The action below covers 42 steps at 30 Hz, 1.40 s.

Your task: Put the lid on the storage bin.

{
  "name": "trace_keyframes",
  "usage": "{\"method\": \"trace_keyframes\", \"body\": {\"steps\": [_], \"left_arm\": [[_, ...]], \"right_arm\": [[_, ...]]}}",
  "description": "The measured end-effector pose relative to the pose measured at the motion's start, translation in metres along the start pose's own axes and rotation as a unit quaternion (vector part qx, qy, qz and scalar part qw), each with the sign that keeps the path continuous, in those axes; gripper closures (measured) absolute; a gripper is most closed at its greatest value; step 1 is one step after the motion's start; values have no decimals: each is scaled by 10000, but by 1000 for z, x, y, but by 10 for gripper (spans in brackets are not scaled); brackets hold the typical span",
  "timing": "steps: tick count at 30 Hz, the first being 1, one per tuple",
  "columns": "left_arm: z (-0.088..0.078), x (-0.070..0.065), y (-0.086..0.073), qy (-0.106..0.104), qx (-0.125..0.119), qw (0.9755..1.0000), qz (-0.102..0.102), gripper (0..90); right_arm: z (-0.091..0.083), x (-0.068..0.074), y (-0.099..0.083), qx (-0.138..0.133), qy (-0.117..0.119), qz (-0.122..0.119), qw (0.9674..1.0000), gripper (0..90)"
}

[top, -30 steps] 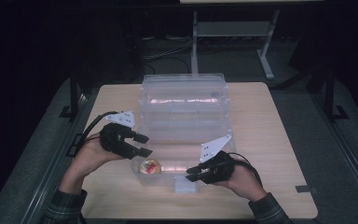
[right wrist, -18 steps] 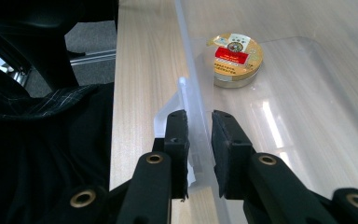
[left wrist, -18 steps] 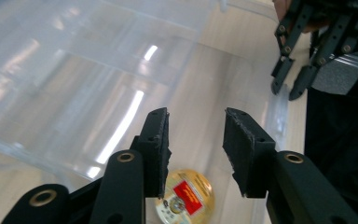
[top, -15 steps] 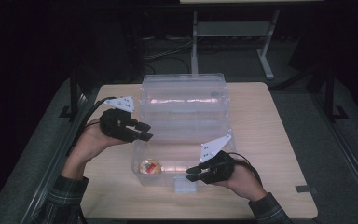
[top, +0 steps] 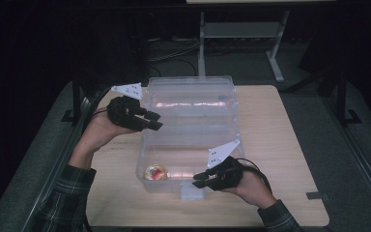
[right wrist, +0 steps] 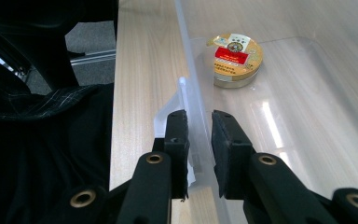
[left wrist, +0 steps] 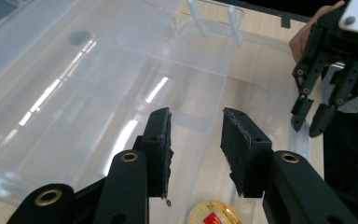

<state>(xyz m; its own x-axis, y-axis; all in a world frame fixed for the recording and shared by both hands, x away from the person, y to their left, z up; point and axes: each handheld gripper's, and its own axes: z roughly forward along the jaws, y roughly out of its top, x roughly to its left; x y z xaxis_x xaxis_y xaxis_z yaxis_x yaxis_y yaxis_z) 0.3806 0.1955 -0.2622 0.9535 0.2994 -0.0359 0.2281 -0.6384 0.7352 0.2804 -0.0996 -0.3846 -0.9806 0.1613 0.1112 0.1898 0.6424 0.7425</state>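
A clear plastic box (top: 142,162) stands on the wooden table with its lid (top: 193,99) swung open behind it. A small round tin (top: 155,172) with a gold top and red label lies inside at the front left; it is also in the right gripper view (right wrist: 235,58) and the left gripper view (left wrist: 213,214). My right gripper (top: 197,180) (right wrist: 199,126) is shut on the box's front wall (right wrist: 186,91) beside its latch (right wrist: 168,116). My left gripper (top: 155,122) (left wrist: 196,135) hangs above the box's left side. Its jaws have just been closing and stand open with nothing between them.
The table (top: 280,125) has bare wood on both sides of the box. A grey tape mark (top: 315,195) sits near its front right corner. Metal stand legs (top: 273,63) rise from the dark floor beyond the far edge.
My left gripper has risen and moved away from the tin toward the far left of the box, near the lid. The right gripper and the box have stayed put.
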Motion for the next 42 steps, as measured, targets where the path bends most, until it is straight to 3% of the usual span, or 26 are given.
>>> {"method": "trace_keyframes", "body": {"steps": [11, 22, 42], "left_arm": [[10, 22, 10, 86, -42, 9999, 56, 641], [22, 42, 18, 107, 93, 9998, 102, 676], [47, 56, 12, -8, 412, 9991, 31, 693]], "right_arm": [[0, 0, 0, -9, -3, -2, 10000, 766], [0, 0, 0, -8, -9, -12, 10000, 767], [0, 2, 0, -7, -4, 34, 10000, 766]]}}
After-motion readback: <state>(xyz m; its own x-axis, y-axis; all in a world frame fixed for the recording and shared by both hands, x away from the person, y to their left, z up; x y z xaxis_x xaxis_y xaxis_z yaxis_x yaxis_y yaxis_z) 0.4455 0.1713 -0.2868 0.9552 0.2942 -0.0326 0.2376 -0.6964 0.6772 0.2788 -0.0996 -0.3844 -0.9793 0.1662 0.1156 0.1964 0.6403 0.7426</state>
